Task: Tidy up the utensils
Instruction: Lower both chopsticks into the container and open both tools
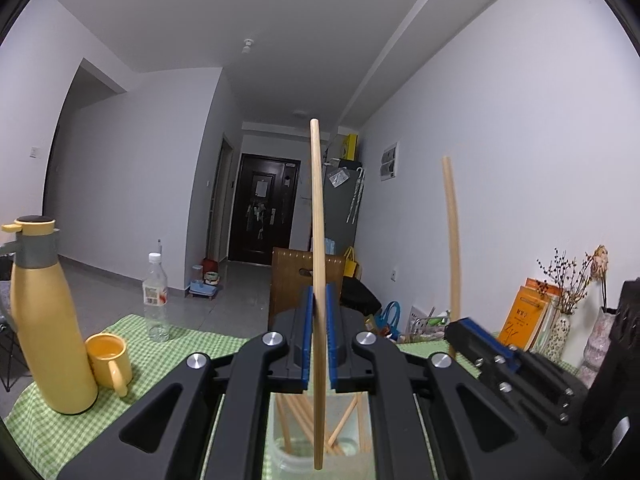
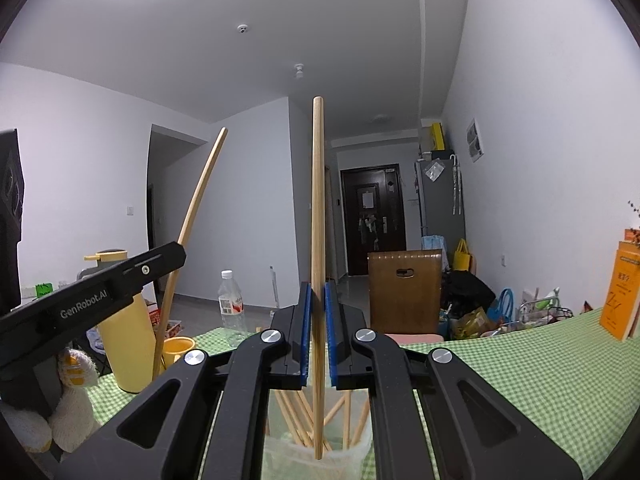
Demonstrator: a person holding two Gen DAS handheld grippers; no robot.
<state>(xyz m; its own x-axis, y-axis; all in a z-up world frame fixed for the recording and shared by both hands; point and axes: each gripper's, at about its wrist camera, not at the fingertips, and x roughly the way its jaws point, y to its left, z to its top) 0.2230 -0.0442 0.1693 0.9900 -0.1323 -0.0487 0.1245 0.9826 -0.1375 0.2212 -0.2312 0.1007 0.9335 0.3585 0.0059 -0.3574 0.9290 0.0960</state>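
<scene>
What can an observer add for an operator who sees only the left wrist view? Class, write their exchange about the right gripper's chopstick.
Operator: Is the right gripper really clamping its chopstick?
Observer: Yes. In its own view the right gripper is shut on the upright chopstick, with a blue pad on each side.
Operator: What lies below it?
Observer: A clear cup holding more chopsticks. The held stick's lower tip shows at the cup's mouth.
Operator: Anything on my own gripper I cannot see?
Observer: The left gripper has white lettering, GenRobot.AI, along its side.
</scene>
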